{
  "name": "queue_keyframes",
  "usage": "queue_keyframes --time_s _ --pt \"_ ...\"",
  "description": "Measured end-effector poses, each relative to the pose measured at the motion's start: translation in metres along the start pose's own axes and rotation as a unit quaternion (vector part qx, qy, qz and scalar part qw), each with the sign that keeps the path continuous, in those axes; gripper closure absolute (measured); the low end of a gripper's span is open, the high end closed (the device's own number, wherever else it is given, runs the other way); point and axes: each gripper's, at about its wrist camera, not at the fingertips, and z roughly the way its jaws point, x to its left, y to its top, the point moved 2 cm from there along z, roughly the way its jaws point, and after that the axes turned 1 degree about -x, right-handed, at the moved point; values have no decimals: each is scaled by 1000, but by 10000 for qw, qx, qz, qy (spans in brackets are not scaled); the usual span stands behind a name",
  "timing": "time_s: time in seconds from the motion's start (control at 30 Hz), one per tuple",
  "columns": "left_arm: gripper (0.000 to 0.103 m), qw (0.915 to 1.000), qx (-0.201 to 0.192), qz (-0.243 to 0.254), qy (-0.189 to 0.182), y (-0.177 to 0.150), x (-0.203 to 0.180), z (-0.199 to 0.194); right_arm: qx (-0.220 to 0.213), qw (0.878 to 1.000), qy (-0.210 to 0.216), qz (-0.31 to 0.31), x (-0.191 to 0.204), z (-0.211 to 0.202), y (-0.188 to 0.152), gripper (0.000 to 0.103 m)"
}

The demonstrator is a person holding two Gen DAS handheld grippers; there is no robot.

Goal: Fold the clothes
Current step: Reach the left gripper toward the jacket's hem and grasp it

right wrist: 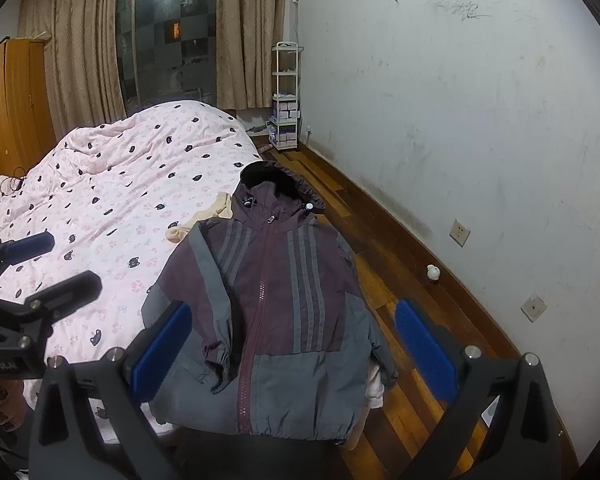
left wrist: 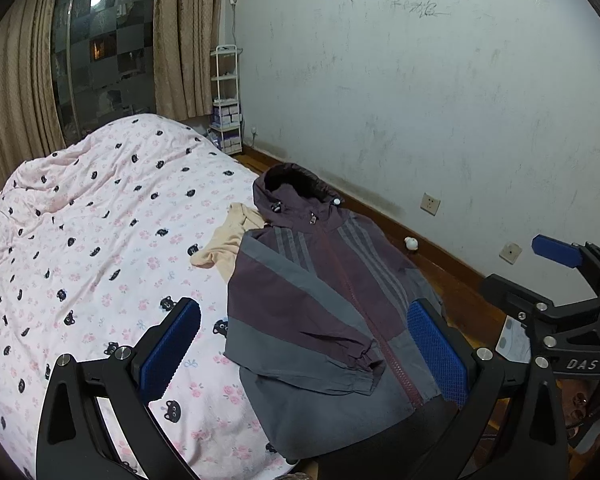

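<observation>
A purple and grey hooded jacket (left wrist: 308, 300) lies front up on the near right corner of the bed, zipped, hood away from me. Its left sleeve is folded across the front. It also shows in the right wrist view (right wrist: 276, 312). My left gripper (left wrist: 304, 352) is open and empty, held above the jacket's lower part. My right gripper (right wrist: 296, 348) is open and empty above the jacket's hem. The right gripper shows at the right of the left wrist view (left wrist: 560, 272). The left gripper shows at the left of the right wrist view (right wrist: 40, 260).
A pink quilt with black cat prints (left wrist: 100, 240) covers the bed. A beige garment (left wrist: 228, 244) lies beside the jacket's shoulder. Wooden floor (right wrist: 380, 272) and a white wall run along the right. A white shelf (right wrist: 286, 96) stands in the far corner.
</observation>
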Motion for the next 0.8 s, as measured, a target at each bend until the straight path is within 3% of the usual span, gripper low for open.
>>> queue_keyframes --time_s 0.2,0.3,0.8 --pt "0 9998 158 -153 -6 -1 1 4 90 9998 131 84 -13 14 -1 0" --pt "0 9990 427 -141 69 1 3 26 66 10000 42 -17 -9 17 -2 0" --pt "0 9967 766 -49 256 -8 -27 88 216 9997 14 76 -20 38 -7 0"
